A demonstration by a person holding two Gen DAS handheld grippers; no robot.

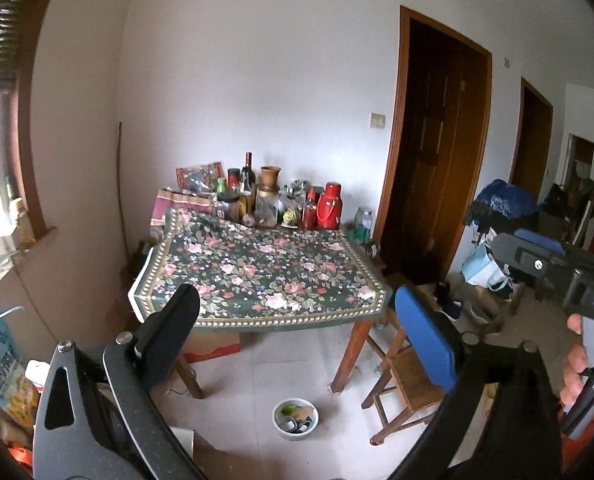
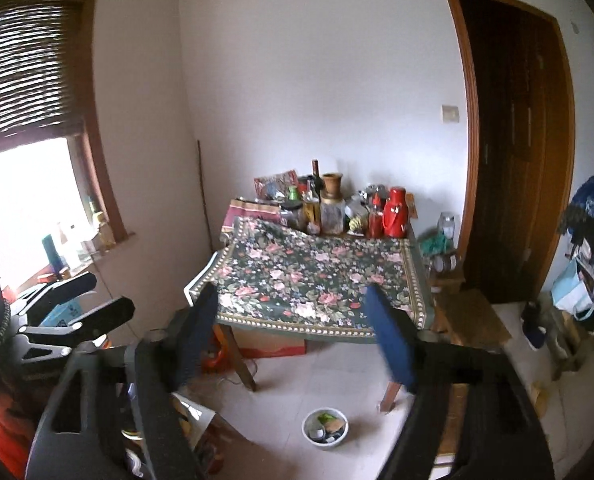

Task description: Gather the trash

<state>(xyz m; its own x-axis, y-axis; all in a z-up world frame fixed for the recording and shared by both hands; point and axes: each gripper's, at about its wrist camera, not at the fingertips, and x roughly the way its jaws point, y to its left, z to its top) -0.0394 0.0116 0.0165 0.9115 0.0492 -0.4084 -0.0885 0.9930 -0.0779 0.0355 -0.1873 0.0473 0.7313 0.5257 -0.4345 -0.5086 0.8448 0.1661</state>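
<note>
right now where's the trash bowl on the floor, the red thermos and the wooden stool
trash bowl (image 1: 295,419): left wrist view, on its white rim
red thermos (image 1: 329,206): left wrist view, on its body
wooden stool (image 1: 411,376): left wrist view, on its seat

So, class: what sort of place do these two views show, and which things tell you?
Probably a lived-in room at home: a wooden table under a floral cloth, crowded with bottles and a red thermos flask, beside dark wooden doors.

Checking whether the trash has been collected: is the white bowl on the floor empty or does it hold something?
Not empty: the white bowl on the tiled floor holds scraps, green, brown and dark bits.
</note>
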